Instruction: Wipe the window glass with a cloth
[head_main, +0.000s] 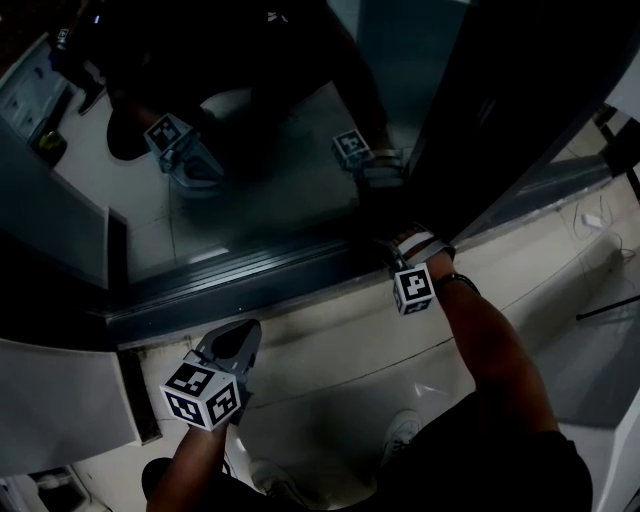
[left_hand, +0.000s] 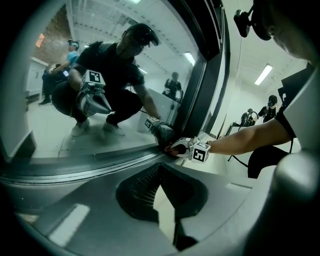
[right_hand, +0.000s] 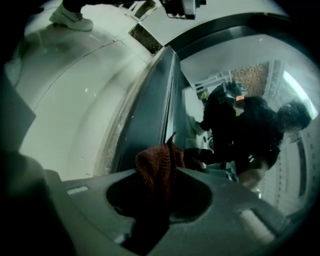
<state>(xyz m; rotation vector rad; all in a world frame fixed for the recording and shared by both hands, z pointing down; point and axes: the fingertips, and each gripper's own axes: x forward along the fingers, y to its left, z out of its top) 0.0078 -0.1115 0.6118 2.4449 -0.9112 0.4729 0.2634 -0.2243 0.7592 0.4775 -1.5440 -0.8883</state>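
The window glass (head_main: 270, 170) fills the upper part of the head view and mirrors the crouching person and both grippers. My right gripper (head_main: 402, 250) is down at the bottom rail (head_main: 250, 285) of the window frame, shut on a reddish-brown cloth (right_hand: 157, 170) that bunches between its jaws and touches the frame's edge. In the left gripper view the right gripper (left_hand: 181, 148) presses the cloth (left_hand: 175, 148) into the corner by the dark upright post. My left gripper (head_main: 238, 342) hovers over the pale sill, jaws together, holding nothing, a little short of the rail.
A pale sill or floor ledge (head_main: 340, 350) runs along under the window. A dark vertical frame post (head_main: 500, 120) stands right of the right gripper. A thin cable (head_main: 600, 215) lies at the far right. The person's white shoe (head_main: 400, 435) is below.
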